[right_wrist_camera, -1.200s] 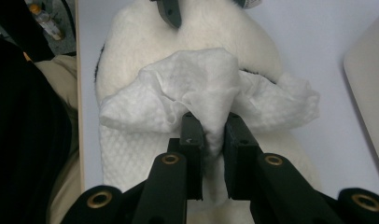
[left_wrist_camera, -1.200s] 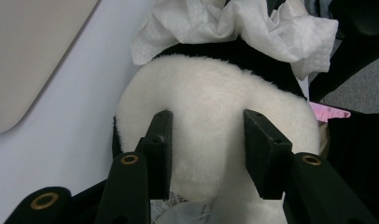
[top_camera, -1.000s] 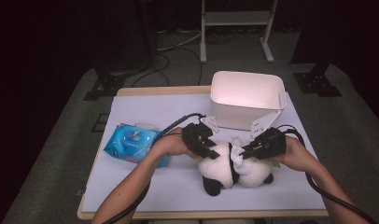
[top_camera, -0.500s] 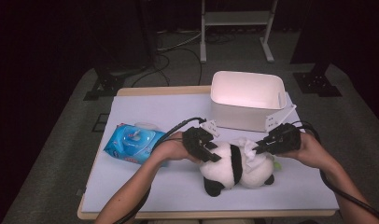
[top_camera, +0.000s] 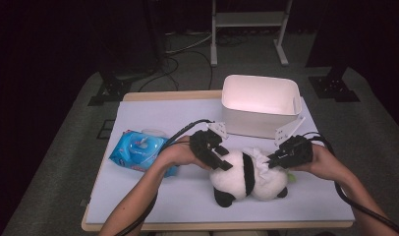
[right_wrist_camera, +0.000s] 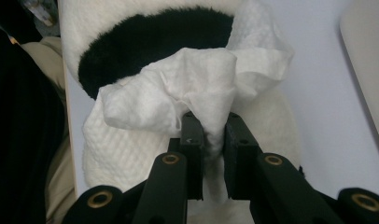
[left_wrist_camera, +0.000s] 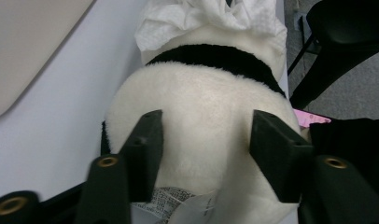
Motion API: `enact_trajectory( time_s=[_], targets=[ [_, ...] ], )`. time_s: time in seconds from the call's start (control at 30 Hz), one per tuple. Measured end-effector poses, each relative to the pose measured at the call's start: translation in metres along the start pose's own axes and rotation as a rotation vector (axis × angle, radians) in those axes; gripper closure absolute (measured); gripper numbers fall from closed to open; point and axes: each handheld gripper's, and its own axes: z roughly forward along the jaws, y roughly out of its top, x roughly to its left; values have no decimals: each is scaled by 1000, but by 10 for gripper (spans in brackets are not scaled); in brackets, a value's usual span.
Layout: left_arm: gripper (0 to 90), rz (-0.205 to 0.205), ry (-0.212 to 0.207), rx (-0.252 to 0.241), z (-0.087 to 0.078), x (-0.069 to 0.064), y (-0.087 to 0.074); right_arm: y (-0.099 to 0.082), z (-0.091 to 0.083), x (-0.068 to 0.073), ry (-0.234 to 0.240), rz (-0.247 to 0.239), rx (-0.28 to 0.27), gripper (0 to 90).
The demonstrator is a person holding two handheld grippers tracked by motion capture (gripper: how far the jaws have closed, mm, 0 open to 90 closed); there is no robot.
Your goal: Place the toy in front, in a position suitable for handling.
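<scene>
Dark floor, cables and stand legs are seen behind a pale worktop with a wooden edge. Near the far right corner of the worktop a white bin is set, open side up. Towards the left edge a blue pack of wipes is laid flat, touched by the person's left forearm.

A plush panda is laid on its side close to the near edge, right of the middle, with its black band across the body. A white wipe is bunched on top of the panda at the end nearer the right edge.

The left tool is held at the panda's left end. In the left gripper view its jaws are seen on either side of the panda's white back; they have just been opening, and the pads are set half wide, close to the fur but not squeezing it. A sewn-in label is seen low between them.

The right tool is held at the panda's right end, near the bin's front wall. In the right gripper view its jaws are drawn narrow and a fold of the wipe is pinched between them, the rest of the sheet being spread over the panda's fur.
</scene>
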Motion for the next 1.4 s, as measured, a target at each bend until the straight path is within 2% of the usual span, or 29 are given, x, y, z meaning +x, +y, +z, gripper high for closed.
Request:
enact_trajectory(
  time_s=[0.03,0.17,0.27,0.37,0.53,0.6,0.73,0.87,0.93,1.17,1.23,1.4],
  targets=[
    [355,1,-2,8,1,0,1,1,1,1,-4,-3,-1,792],
    [204,-43,13,33,6,6,6,2,4,4,-7,-20,-3,794],
    [168,-62,-5,54,13,11,7,2,4,7,-7,-24,-5,794],
    [147,-73,-42,77,22,15,6,3,5,9,-12,-34,-7,794],
    [156,-54,-50,91,36,14,6,1,6,11,-18,-40,-5,794],
    [200,-46,-43,96,41,11,5,1,7,10,-21,-43,0,793],
    [381,-35,-7,75,36,11,4,0,6,9,-38,-32,-5,793],
    [449,-17,26,76,25,11,10,0,0,2,-51,-8,-48,792],
    [457,-2,41,86,21,13,13,0,-3,-2,-45,13,-69,792],
    [459,31,93,135,11,19,21,9,-3,-11,-55,15,-75,790],
    [449,31,93,146,11,19,19,11,0,-12,-50,8,-76,791],
    [405,21,63,111,9,12,12,11,5,-5,-35,-5,-66,791]
  ],
)
